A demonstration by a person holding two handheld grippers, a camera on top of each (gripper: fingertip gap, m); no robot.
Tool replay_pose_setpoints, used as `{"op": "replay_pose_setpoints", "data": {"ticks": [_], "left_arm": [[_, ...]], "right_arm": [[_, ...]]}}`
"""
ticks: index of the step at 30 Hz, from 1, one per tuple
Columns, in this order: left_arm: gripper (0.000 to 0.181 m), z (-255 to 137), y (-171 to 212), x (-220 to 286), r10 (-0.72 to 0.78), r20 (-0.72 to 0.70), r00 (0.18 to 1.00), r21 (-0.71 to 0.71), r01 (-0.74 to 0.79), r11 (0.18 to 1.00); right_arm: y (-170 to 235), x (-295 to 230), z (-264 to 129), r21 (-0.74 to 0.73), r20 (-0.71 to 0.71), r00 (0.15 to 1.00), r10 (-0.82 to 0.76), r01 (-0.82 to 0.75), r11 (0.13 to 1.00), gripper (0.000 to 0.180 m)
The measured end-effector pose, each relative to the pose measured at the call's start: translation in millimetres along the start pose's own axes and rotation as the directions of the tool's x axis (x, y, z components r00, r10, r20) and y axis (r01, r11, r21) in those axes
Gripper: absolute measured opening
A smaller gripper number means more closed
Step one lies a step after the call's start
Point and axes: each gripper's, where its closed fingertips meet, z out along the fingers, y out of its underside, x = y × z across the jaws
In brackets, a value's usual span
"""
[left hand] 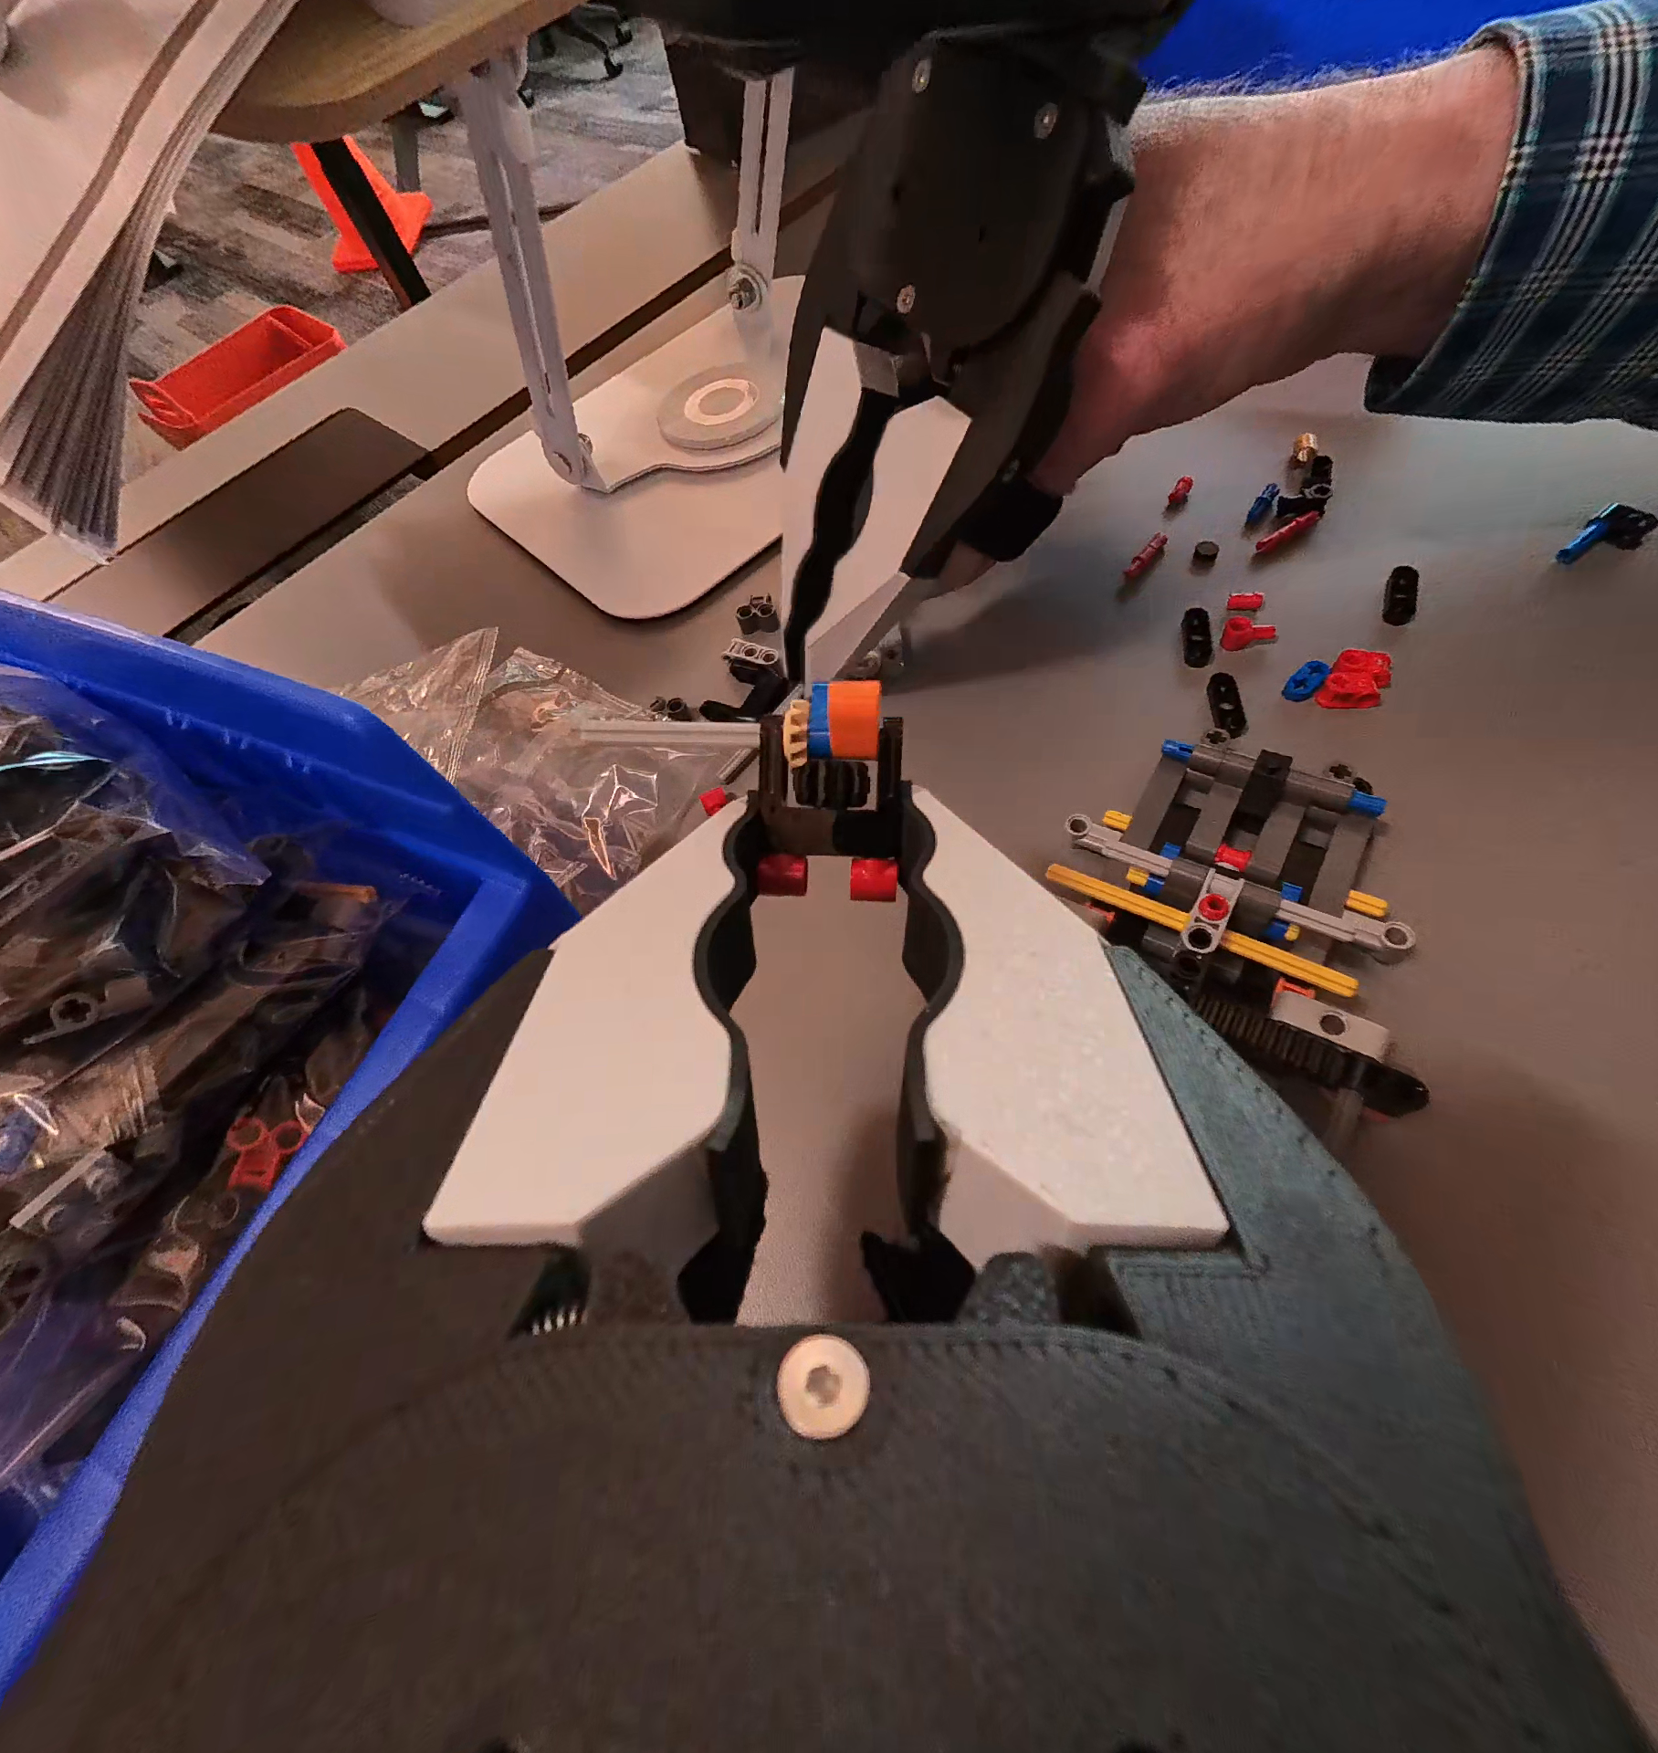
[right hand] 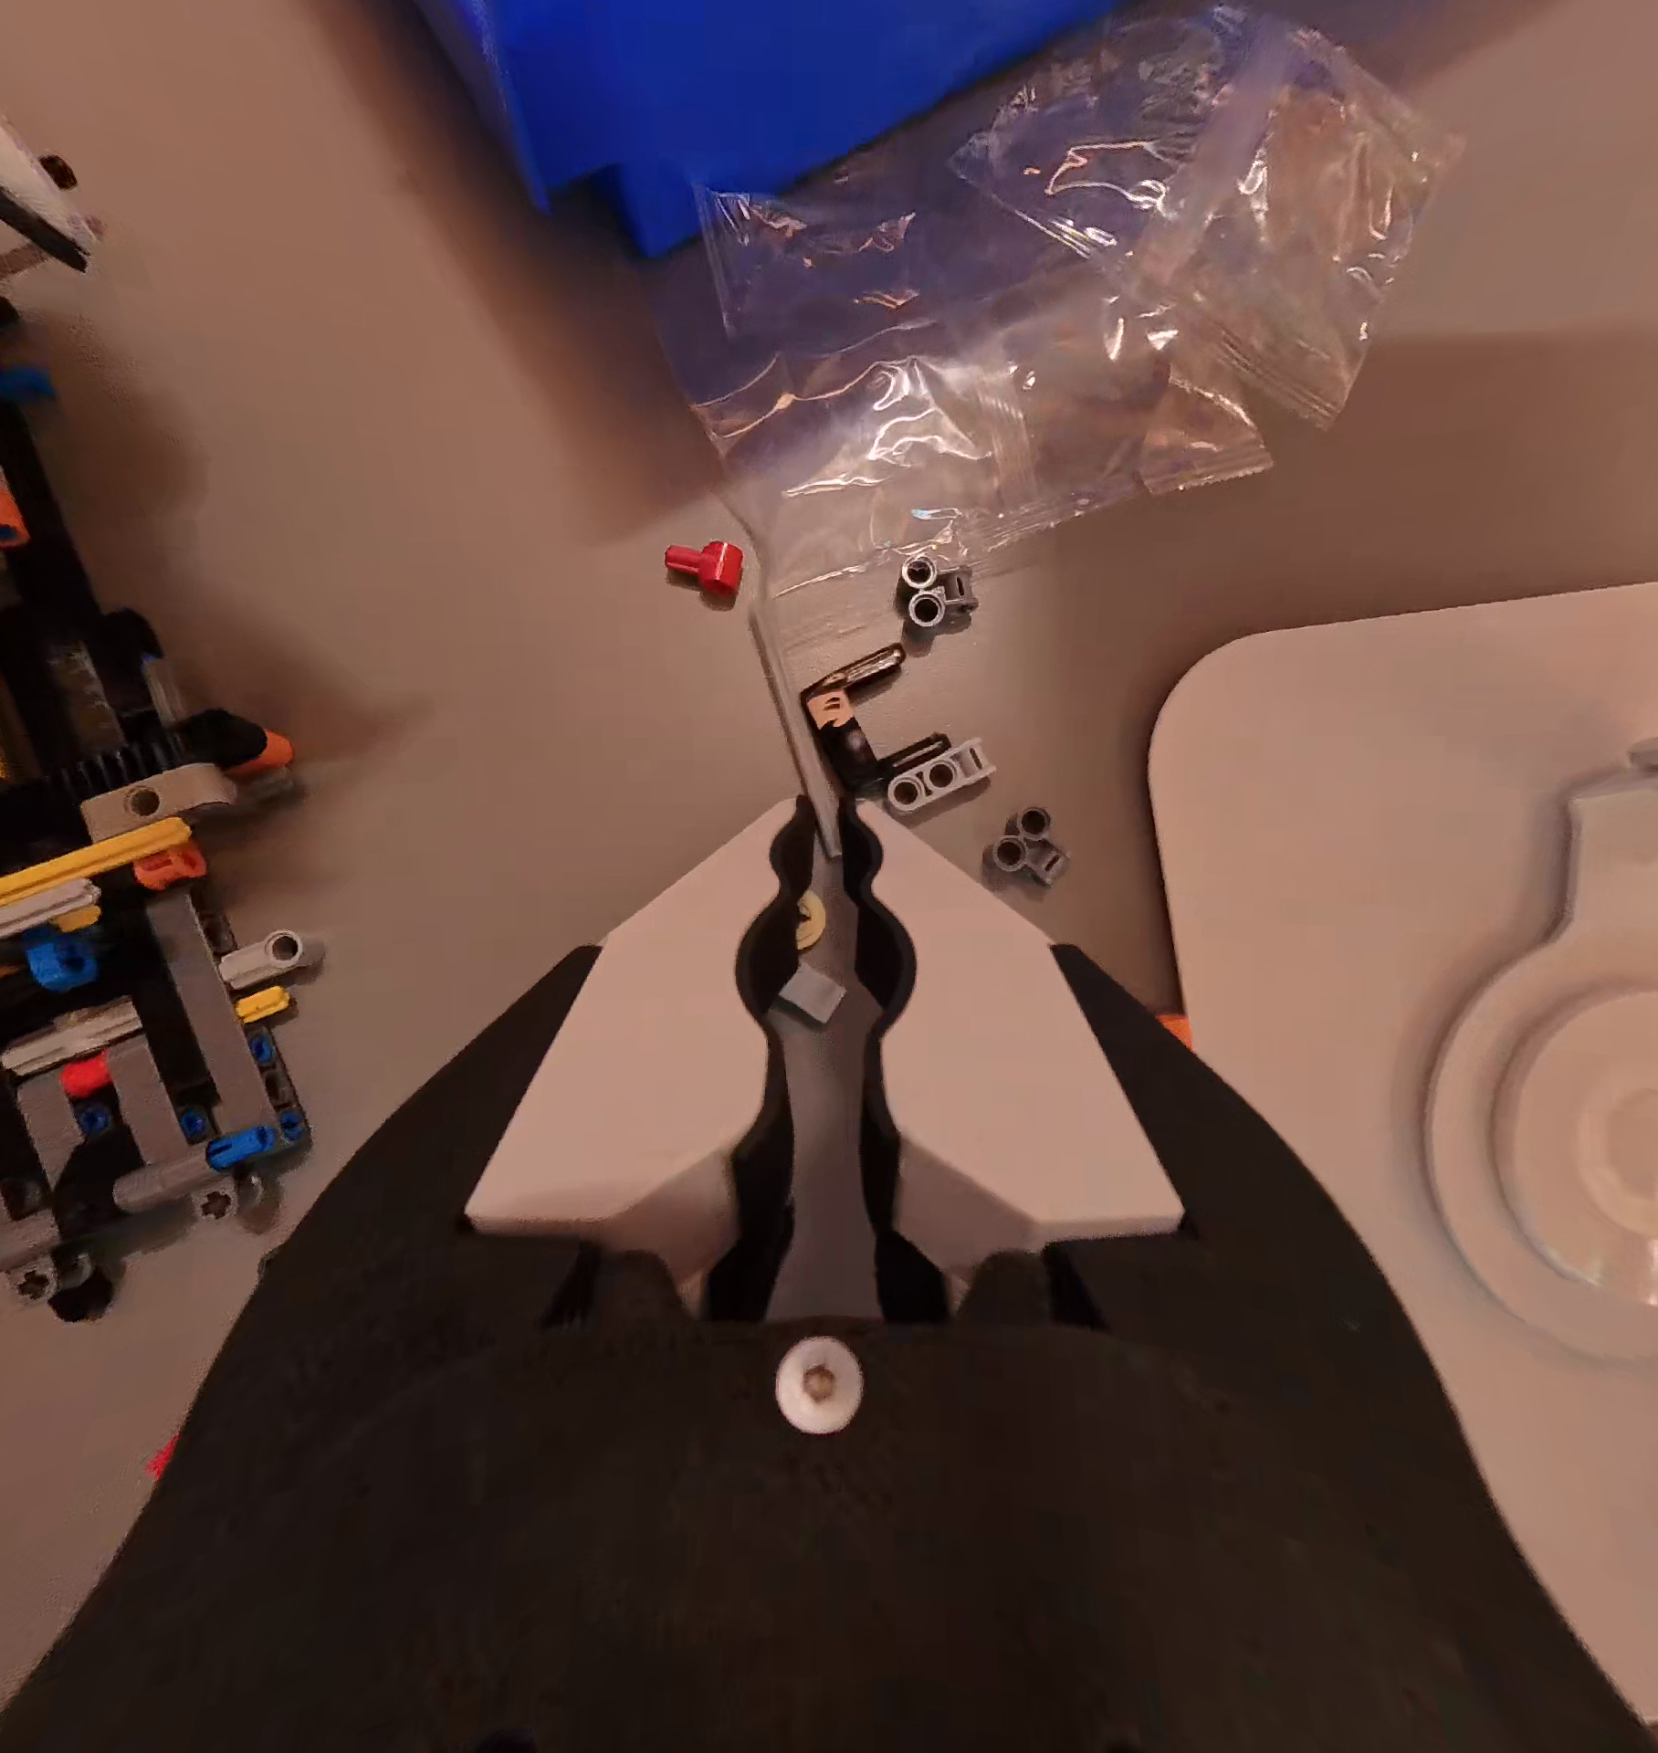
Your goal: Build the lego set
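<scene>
- Left gripper point(left hand: 827, 806), white-faced with black wavy pads, is clamped on a small black lego frame sub-assembly point(left hand: 830, 787) at mid-frame of the left wrist view; that piece carries a tan gear, a blue-and-orange drum, and 2 red pins below
- Right gripper point(right hand: 830, 825), of the same make, is closed on a long light-grey lego axle point(right hand: 797, 721) just above the centre of the right wrist view; in the left view its tips come down from the top of the frame beside the drum, and the axle sticks out to the left of the gear
- My reading: the step in hand is threading this axle through the small sub-assembly, so the build is partway only
- Done so far: 1 larger flat chassis of grey, black and yellow beams point(left hand: 1243, 882) lies at the right of the left view, apart from the held piece
- Left to do: many loose parts, about 20 small red, blue and black pins and connectors point(left hand: 1280, 617) in the upper right of the left view
- Counted: 2 grippers, 1 blue plastic bin point(left hand: 266, 759) of unopened bags at the left, at least 2 clear plastic bags point(right hand: 1043, 360) on the table, 3 grey connectors point(right hand: 934, 593) and 1 red pin point(right hand: 707, 566) near the axle in the right view
</scene>
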Motion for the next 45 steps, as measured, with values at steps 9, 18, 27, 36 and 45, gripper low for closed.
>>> {"op": "replay_pose_setpoints", "data": {"ticks": [9,18,27,36,45], "left_arm": [[0.025,-0.6,-4.6,0.3,0.016,0.023,1.000,0.014,-0.017,1.000],[0.026,4.0,-21.0,17.2,0.066,0.044,0.997,0.021,-0.067,0.998],[0.025,23.4,-39.5,59.1,0.156,0.020,0.988,0.019,-0.156,0.988],[0.025,39.8,-45.0,92.5,0.201,-0.025,0.979,0.009,-0.201,0.980],[0.025,44.4,-40.2,97.6,0.215,-0.031,0.976,-0.006,-0.215,0.977]], "right_arm": [[1.2,-15.2,-19.7,0.043,0.024,0.999,0.023,-0.024,0.999,0.000],[11.6,-63.2,-99.7,0.221,0.024,0.991,0.135,-0.137,0.966,0.000],[90.2,-137.7,-134.1,0.173,-0.033,0.964,0.264,-0.254,0.952,0.000],[141.0,-169.3,-122.0,0.017,-0.139,0.966,0.219,-0.219,0.976,0.004],[131.8,-172.0,-102.0,-0.019,-0.111,0.974,0.199,-0.202,0.979,0.008]]}}
